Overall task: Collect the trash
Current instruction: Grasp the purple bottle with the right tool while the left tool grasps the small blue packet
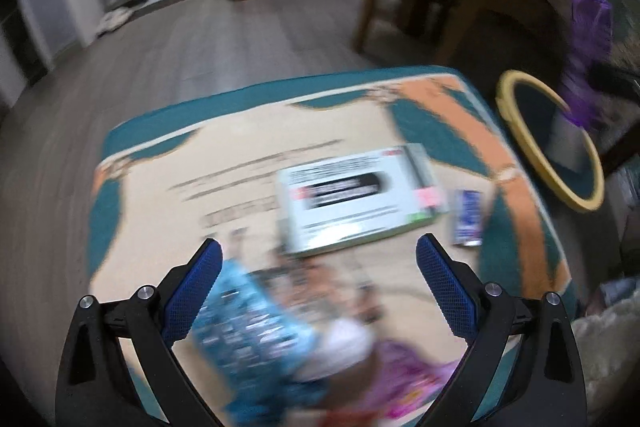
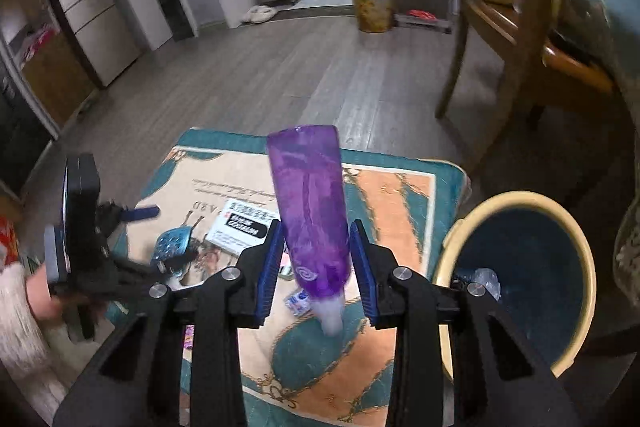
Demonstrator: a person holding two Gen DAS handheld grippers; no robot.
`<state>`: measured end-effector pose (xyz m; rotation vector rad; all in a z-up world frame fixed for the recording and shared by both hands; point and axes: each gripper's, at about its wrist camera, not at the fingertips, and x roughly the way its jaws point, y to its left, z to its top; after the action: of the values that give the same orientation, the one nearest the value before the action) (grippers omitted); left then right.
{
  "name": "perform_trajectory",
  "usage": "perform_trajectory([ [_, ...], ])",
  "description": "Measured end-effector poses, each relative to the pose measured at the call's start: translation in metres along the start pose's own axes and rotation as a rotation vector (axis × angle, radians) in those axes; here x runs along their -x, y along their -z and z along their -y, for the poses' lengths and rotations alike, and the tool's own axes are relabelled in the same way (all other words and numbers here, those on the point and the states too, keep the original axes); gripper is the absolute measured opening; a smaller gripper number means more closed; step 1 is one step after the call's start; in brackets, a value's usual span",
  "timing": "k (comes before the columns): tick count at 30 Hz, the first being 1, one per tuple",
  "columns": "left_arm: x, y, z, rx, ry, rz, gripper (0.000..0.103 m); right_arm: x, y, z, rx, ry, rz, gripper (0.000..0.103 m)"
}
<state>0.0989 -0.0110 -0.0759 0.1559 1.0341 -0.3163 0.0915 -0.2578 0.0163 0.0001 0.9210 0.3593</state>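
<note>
Purple bottle [image 2: 310,211] was clamped between the right gripper's [image 2: 316,263] pads, held above the rug [image 2: 400,195], just beside the yellow-rimmed bin [image 2: 516,199]. Left gripper [image 1: 320,267] hung open over a blue wrapper [image 1: 248,331] on that rug. Risk: smooth tapered bottle could slip before clearing the bin's rim. Left view motion-blurred; box [image 1: 356,195] print unreadable.

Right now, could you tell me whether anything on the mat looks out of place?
Yes: litter lies scattered on the patterned mat: a white carton, a blue wrapper and a small can. The bin stands beside it, and the right claw grips a purple bottle.
</note>
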Motion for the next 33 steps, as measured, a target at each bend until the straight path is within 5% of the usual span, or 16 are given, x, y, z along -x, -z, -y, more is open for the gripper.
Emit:
perform_trajectory([
  [4, -0.017, -0.006, 0.055, -0.109, 0.058, -0.03, 0.094, -0.004, 0.002, 0.018, -0.013, 0.002, -0.015, 0.032],
  [8, -0.034, -0.009, 0.091, -0.195, 0.102, -0.082, 0.069, -0.003, 0.006, 0.032, -0.011, 0.007, -0.014, 0.032],
  [18, -0.064, -0.012, 0.13, -0.26, 0.105, -0.152, 0.039, 0.01, 0.013, 0.057, -0.049, 0.007, 0.022, 0.032],
  [33, -0.083, -0.019, 0.131, -0.279, 0.01, -0.181, 0.037, 0.024, 0.016, 0.07, -0.065, 0.004, 0.064, 0.032],
])
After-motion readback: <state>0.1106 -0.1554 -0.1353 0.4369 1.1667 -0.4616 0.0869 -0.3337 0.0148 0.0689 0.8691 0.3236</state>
